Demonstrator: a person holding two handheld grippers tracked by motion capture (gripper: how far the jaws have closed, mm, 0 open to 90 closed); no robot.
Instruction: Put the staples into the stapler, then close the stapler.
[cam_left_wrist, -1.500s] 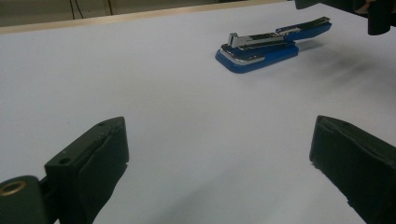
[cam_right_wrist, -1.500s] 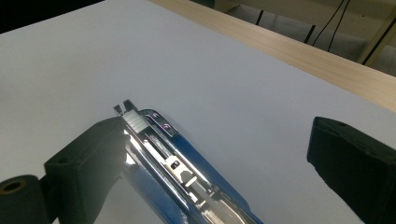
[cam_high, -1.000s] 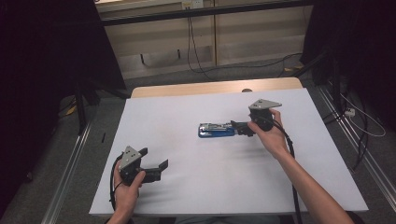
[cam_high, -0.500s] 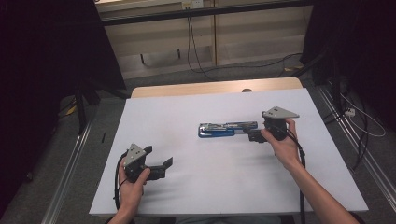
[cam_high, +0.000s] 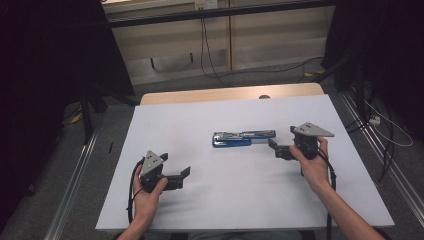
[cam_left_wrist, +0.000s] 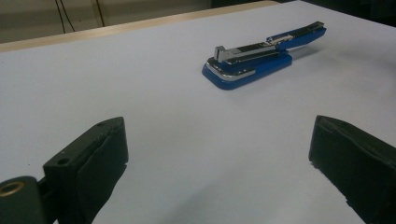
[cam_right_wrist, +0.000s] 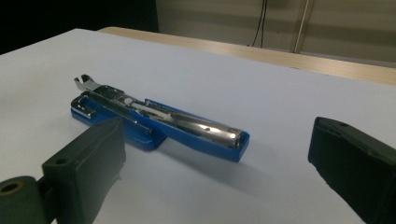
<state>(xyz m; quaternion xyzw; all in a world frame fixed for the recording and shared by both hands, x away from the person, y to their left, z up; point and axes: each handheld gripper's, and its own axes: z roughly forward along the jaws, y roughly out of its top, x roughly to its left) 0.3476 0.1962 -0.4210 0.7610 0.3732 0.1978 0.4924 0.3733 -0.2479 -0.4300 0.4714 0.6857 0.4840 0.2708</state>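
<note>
A blue stapler (cam_high: 243, 138) lies folded out flat on the white table (cam_high: 220, 210), its chrome staple rail facing up. My right gripper (cam_high: 274, 148) hovers just right of the stapler's far end, open and holding nothing. In the right gripper view the stapler (cam_right_wrist: 159, 122) lies just ahead of the open right gripper (cam_right_wrist: 217, 140), nearer its left jaw. My left gripper (cam_high: 184, 177) stands open near the front left of the table, well apart from the stapler. From the left gripper view the stapler (cam_left_wrist: 261, 58) sits farther off, up and to the right of the left gripper (cam_left_wrist: 217, 140).
A strip of bare wood (cam_high: 225, 94) runs along the table's far edge. Metal rails (cam_high: 75, 185) flank the table on the floor, and cables (cam_high: 385, 135) lie at the right. Dark curtains hang on both sides.
The right gripper drew the stapler's upper arm out to the right, opening it flat, then let go and backed off to the right. The left gripper drifted slightly right.
</note>
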